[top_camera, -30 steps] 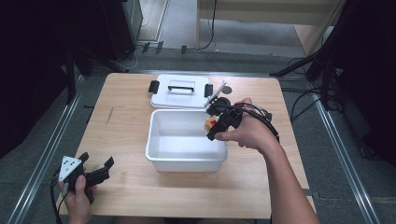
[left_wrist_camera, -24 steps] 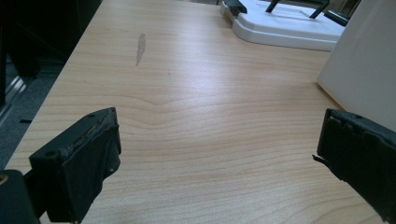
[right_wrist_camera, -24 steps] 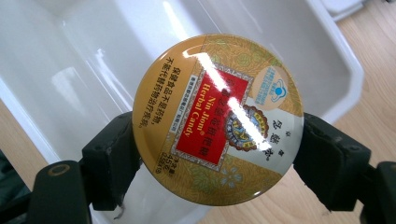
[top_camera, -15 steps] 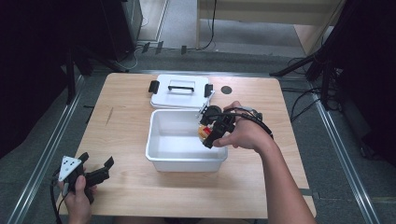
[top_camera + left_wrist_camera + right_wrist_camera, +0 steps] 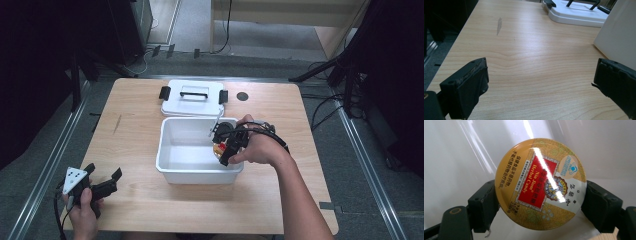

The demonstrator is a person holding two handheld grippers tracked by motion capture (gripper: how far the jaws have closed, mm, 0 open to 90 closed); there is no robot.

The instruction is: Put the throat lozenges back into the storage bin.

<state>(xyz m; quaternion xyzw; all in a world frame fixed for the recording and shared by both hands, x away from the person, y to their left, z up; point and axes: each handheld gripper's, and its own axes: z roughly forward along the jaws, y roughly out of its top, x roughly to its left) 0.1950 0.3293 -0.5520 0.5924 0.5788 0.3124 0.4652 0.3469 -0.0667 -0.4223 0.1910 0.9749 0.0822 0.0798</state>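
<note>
The right tool (image 5: 223, 146) has a round candy tin (image 5: 540, 183) pinched across its width, one jaw on each side of the rim, printed face toward the tool's own camera. From above, the tin (image 5: 219, 148) sits inside the white tub (image 5: 172, 167), at its right side and below the rim, with the right hand (image 5: 257, 147) reaching over the tub's right wall. In the right gripper view the white wall and floor of the tub lie behind the tin, but I cannot tell whether its underside touches the floor or hangs just above it.

The left tool (image 5: 102, 184) rests at the near left corner of the worktop (image 5: 135, 130), well apart from the tub. Its jaws stand wide apart with bare wood between them; it grips nothing. The tub's lid (image 5: 192, 98) lies flat beyond the tub, handle up, just behind the far wall.

As I judge it, the work is putting the tin into the tub, and most of it is done: the tin is picked up, carried over and lowered inside. What is left is to set it down, spread the jaws and lift the tool out. The lid is off, so closing the tub may follow, though nothing here settles that. Apart from the tin, the tub looks empty.
</note>
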